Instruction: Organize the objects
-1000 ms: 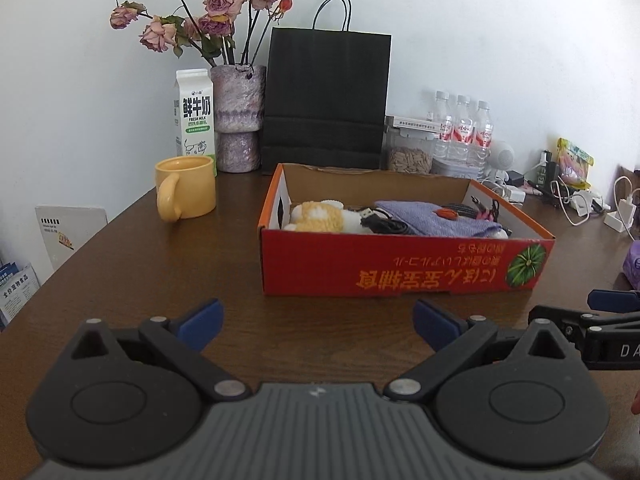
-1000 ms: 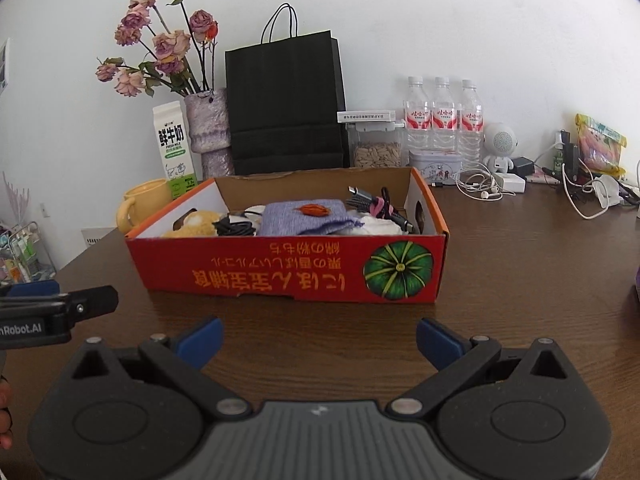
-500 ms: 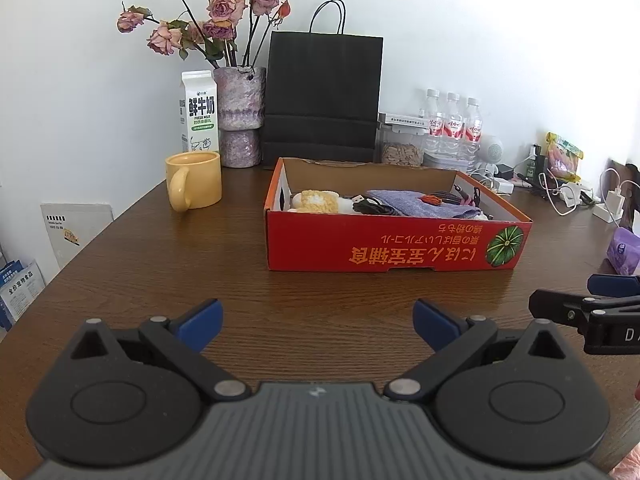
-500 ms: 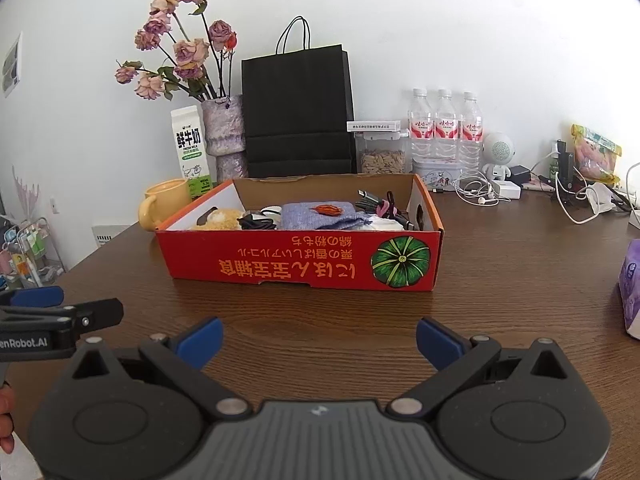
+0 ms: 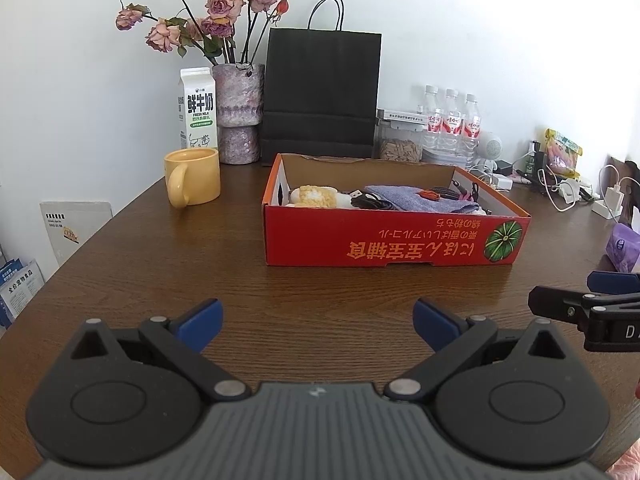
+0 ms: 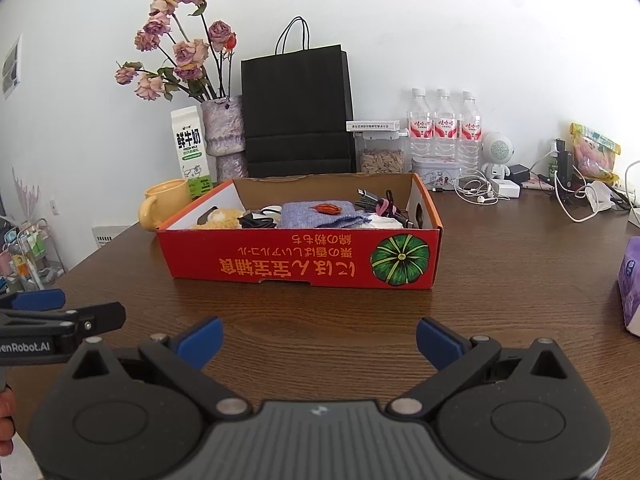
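Note:
A red cardboard box (image 5: 394,240) (image 6: 304,260) sits on the brown table, well ahead of both grippers. Inside it lie a yellow-and-white plush toy (image 5: 316,197) (image 6: 222,216), black cables (image 5: 366,201) (image 6: 256,221), a blue-grey cloth (image 5: 412,199) (image 6: 320,216) with a small orange-red thing (image 6: 328,209) on top, and more cables at the right end (image 6: 380,204). My left gripper (image 5: 316,322) is open and empty above bare table. My right gripper (image 6: 318,340) is open and empty too. Each gripper's side shows at the edge of the other's view.
Behind the box stand a yellow mug (image 5: 193,176), a milk carton (image 5: 198,110), a vase of dried roses (image 5: 238,112), a black paper bag (image 5: 322,92), water bottles (image 6: 442,128) and a seed container (image 6: 382,160). Chargers and cables (image 6: 580,196) clutter the back right; a purple pack (image 6: 632,280) lies right.
Both grippers have drawn back from the box and risen slightly, so the box looks smaller and farther. Both stay open and empty.

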Available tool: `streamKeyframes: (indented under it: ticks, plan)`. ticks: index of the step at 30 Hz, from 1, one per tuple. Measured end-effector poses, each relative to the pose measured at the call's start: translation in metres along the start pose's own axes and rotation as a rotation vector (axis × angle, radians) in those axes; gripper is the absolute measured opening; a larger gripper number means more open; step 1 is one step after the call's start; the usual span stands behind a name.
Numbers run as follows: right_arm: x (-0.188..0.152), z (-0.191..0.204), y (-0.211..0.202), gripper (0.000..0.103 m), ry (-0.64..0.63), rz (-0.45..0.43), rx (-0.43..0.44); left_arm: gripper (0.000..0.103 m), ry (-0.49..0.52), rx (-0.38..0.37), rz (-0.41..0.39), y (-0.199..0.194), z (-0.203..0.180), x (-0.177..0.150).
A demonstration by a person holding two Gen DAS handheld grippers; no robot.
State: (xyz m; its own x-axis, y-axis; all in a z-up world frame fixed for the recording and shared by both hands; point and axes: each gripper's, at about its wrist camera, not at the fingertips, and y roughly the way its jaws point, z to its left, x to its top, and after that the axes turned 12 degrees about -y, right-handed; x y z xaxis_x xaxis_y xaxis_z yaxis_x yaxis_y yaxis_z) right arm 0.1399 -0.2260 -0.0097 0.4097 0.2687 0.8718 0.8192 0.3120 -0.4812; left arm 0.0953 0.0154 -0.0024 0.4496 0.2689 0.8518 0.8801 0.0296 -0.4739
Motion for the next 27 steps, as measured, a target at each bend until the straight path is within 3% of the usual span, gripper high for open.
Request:
streamKeyframes:
  ticks: [27]
  plan:
    - [-0.0002, 0.0006, 0.0004, 0.103, 0.001, 0.001, -0.001, 0.103, -0.029, 0.024, 0.001, 0.0003, 0.0029, -0.0025]
